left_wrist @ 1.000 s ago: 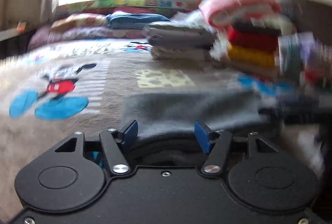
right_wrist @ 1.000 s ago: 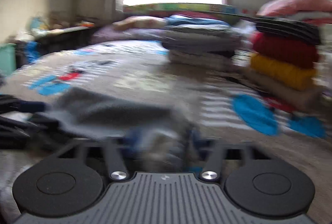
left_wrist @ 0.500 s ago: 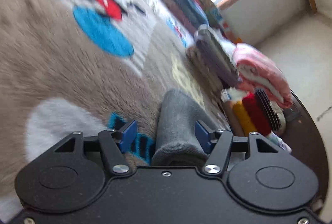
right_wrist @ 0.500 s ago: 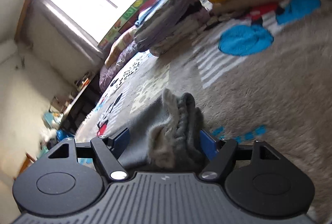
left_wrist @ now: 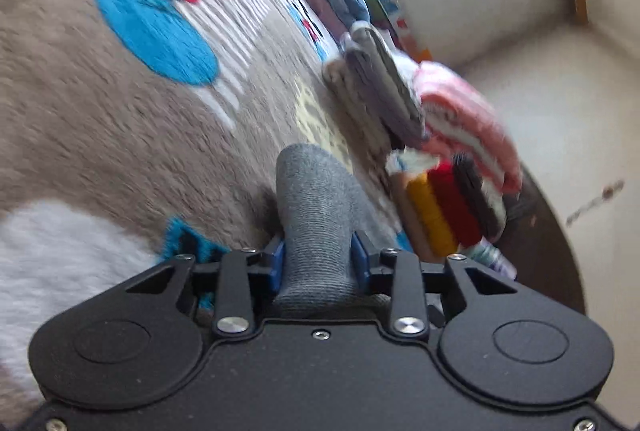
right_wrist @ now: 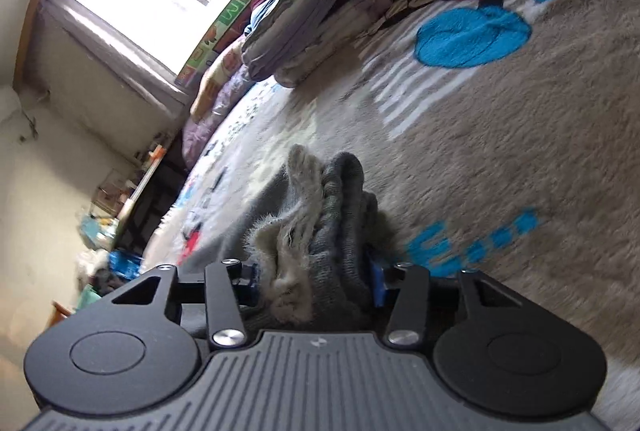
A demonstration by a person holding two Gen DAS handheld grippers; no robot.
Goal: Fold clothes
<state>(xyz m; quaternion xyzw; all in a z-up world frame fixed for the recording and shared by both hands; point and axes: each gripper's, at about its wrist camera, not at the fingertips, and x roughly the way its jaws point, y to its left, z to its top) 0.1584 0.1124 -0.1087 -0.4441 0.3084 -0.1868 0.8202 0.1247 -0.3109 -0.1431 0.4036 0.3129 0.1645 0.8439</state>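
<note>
A grey knitted garment (left_wrist: 316, 207) lies on the beige Mickey Mouse blanket (left_wrist: 120, 135). My left gripper (left_wrist: 318, 263) is shut on a rolled fold of it, the blue pads pressed against both sides. My right gripper (right_wrist: 316, 279) is shut on the garment's other end (right_wrist: 336, 215), a bunched edge with pale fleecy lining (right_wrist: 296, 215) showing. Both views are tilted steeply. The cloth between the two grippers is hidden.
A stack of folded grey clothes (left_wrist: 380, 91) and a stack with pink, black, red and yellow pieces (left_wrist: 456, 175) stand on the blanket beyond the garment; they also show in the right wrist view (right_wrist: 304, 31). Pillows (right_wrist: 216, 87) lie under a bright window. Cluttered shelves (right_wrist: 132, 207) stand at the left.
Both grippers closed on the grey garment, which lay flat a second ago. Both have rolled to a steep tilt, and each end is now bunched between the pads.
</note>
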